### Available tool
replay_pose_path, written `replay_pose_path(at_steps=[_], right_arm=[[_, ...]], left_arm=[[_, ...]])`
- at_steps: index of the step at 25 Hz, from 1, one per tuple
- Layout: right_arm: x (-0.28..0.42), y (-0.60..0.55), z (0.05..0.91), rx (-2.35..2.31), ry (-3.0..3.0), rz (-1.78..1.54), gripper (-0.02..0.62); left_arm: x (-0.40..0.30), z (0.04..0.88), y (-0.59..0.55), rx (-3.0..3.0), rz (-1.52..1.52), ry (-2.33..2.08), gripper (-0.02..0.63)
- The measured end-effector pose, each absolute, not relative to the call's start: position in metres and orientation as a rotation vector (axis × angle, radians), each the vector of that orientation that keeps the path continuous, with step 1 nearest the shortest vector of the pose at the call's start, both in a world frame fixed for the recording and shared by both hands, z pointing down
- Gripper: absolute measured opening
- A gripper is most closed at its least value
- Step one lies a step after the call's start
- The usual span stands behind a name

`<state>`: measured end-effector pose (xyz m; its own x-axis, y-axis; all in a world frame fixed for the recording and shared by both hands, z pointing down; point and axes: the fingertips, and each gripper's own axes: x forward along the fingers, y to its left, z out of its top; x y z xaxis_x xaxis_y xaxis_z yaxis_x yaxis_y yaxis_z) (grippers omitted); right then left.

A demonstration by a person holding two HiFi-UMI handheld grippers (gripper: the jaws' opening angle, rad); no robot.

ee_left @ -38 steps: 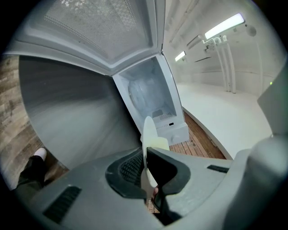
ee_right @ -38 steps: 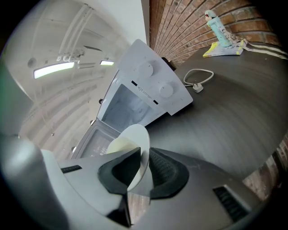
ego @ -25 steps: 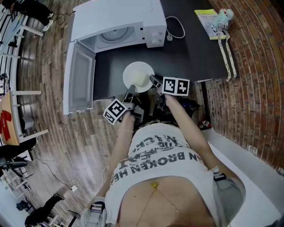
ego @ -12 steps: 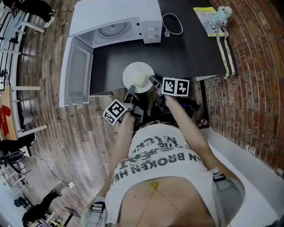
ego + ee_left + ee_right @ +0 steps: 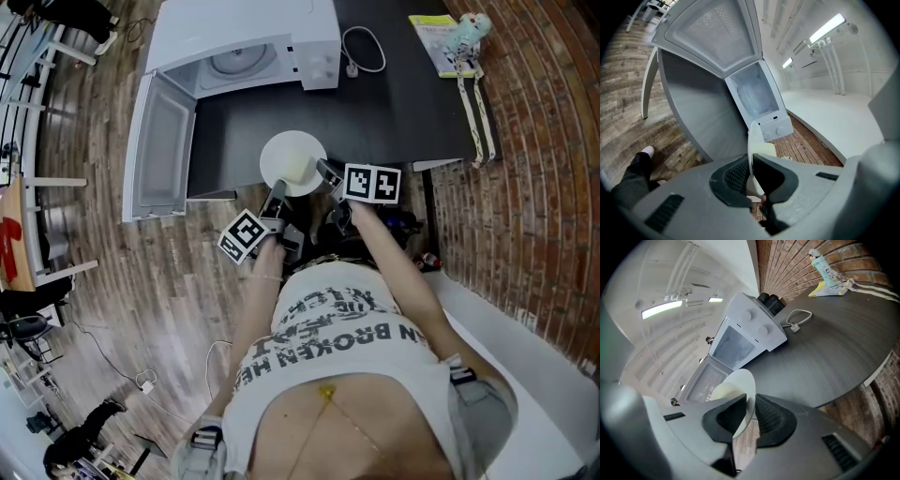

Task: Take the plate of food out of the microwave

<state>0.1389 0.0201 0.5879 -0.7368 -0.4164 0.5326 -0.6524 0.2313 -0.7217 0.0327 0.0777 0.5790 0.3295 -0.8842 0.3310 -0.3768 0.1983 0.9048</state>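
The microwave (image 5: 248, 47) stands with its door (image 5: 164, 150) swung wide to its left and its chamber bare except for the turntable (image 5: 239, 66), so the main step looks done. The plate (image 5: 292, 150) with its pale food (image 5: 302, 169) is out in front of the microwave, at the near edge of the dark table (image 5: 403, 103); whether it rests there I cannot tell. The left gripper (image 5: 275, 194) pinches the plate's near-left rim and the right gripper (image 5: 324, 172) its right rim. Setting it down and letting go seems to remain. Right of the microwave lie a white cord (image 5: 364, 49) and a booklet (image 5: 436, 37) with unreadable print; the person's shirt (image 5: 347, 328) shows "BROKEN".
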Motion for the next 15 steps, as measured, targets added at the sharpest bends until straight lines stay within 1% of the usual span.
replay_pose_path(at_steps=[15], right_arm=[[0.1391, 0.0158, 0.5848, 0.996, -2.282, 1.505, 0.057]], left_arm=[[0.0336, 0.5765, 0.0744, 1.39, -0.533, -1.262, 0.015]])
